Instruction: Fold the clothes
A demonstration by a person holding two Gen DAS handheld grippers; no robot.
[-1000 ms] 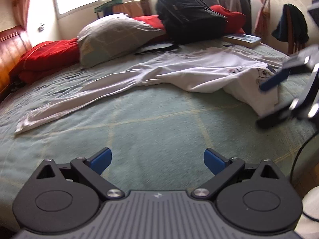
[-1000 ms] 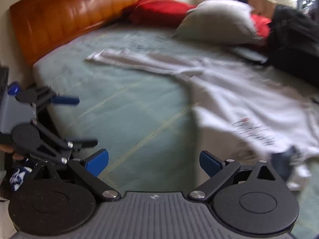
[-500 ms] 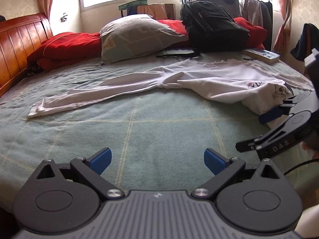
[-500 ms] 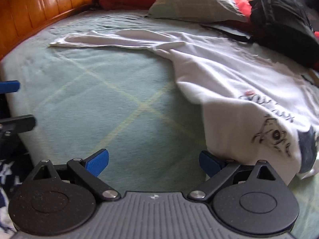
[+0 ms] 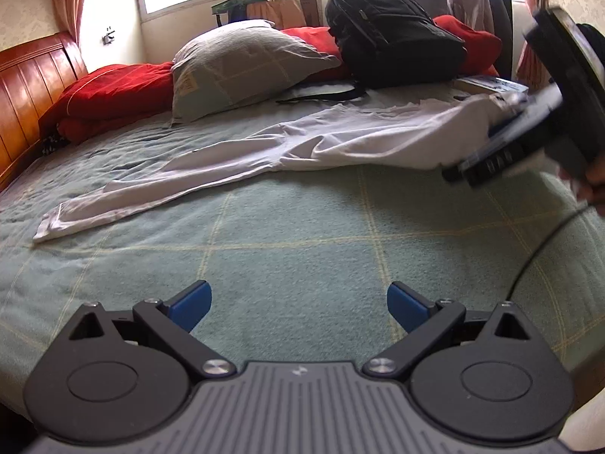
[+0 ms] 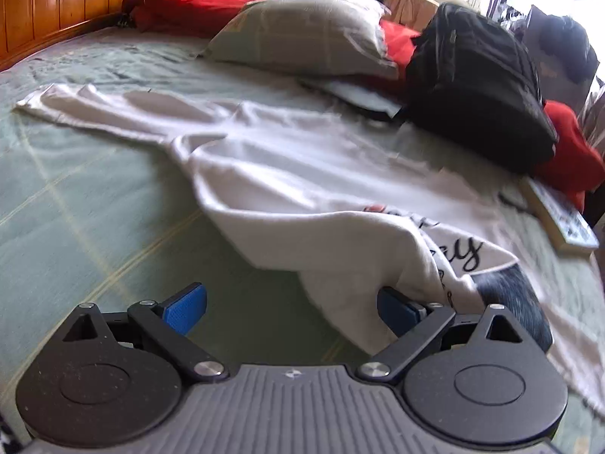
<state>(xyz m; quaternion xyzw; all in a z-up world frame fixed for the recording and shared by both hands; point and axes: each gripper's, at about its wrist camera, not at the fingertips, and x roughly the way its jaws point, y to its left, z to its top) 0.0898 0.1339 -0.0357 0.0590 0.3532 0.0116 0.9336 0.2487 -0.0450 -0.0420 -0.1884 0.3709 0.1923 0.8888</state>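
A white long-sleeved shirt (image 5: 340, 143) (image 6: 302, 174) with black printed lettering lies spread across the green bedspread (image 5: 302, 249), one sleeve (image 5: 113, 204) stretched out to the left. My left gripper (image 5: 298, 302) hovers open above bare bedspread, well short of the shirt. Open as well, my right gripper (image 6: 291, 306) sits at the shirt's near folded edge, and cloth drapes over its right finger (image 6: 397, 310). In the left wrist view that right gripper (image 5: 503, 143) appears at the right, against the shirt, held by a hand (image 5: 593, 189).
A grey pillow (image 5: 242, 64), red bedding (image 5: 113, 94) and a black backpack (image 5: 393, 49) sit at the back of the bed. A book (image 6: 559, 219) lies by the shirt's far right. The wooden headboard (image 5: 26, 87) stands at the left. A cable (image 5: 537, 249) trails from the right gripper.
My right gripper has moved forward onto the shirt's near edge, and cloth now lies over its right finger. The left gripper has drifted a little closer over the bedspread.
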